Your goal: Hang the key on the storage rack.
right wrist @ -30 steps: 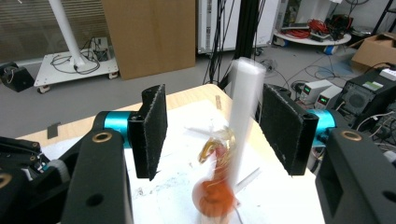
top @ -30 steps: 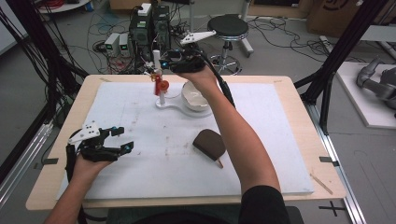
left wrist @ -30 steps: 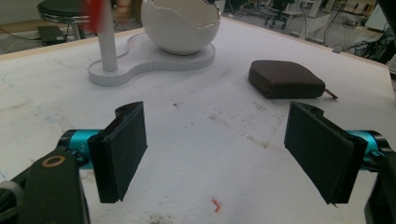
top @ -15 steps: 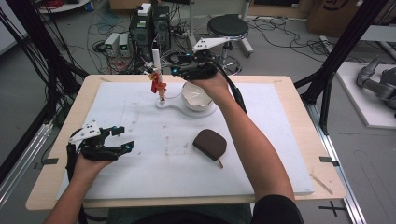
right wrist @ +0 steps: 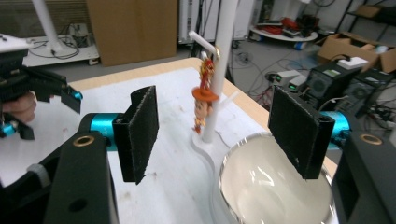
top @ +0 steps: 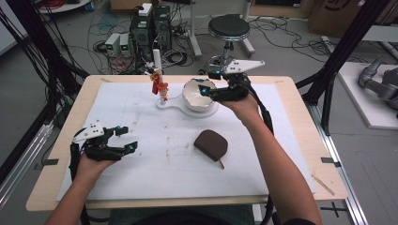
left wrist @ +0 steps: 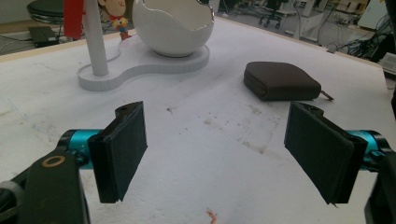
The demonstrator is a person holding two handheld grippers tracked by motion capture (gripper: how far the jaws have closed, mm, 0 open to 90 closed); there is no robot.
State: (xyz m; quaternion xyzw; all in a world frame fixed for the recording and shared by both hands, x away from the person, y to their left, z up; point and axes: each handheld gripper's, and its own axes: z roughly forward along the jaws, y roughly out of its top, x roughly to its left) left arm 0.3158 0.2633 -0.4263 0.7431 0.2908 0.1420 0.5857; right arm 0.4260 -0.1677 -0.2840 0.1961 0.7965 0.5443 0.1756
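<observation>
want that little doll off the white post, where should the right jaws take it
Grip the doll across its body below the hat, coming from the bowl side with the open right gripper. It hangs against the post, so only its outer side is free.

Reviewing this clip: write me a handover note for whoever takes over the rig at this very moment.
Left gripper: open, holding nothing, low over the mat at the near left.
Right gripper: open, holding nothing, at the rim of the white egg-shaped bowl, pointed toward the figurine.
Figurine: hanging on the white post of the stand, apart from both grippers.
Brown pouch: flat on the mat, nearer the person than the bowl, untouched.
Done: nothing gripped.
Left: probably closing the right gripper on the figurine or bowl; which one is unclear.
</observation>
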